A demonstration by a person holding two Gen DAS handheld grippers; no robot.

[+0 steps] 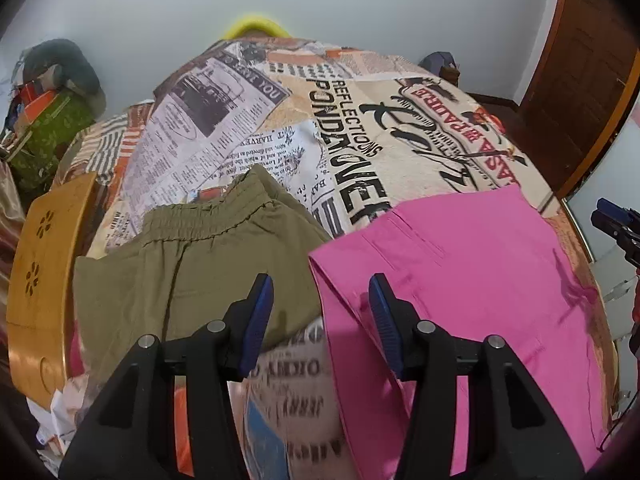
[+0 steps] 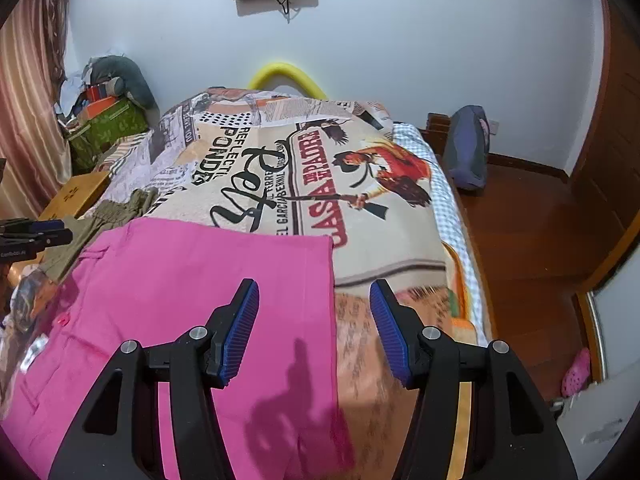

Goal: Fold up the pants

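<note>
Lying flat, pink pants [image 2: 192, 280] run lengthwise beneath both spread, empty tools [image 1: 322, 300] [image 2: 314, 304].

The pink pants [image 2: 192, 280] run past the bottom edge.

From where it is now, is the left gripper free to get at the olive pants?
Probably yes: the left gripper is open and empty, the olive pants lie uncovered just ahead, beside the pink pants.
</note>
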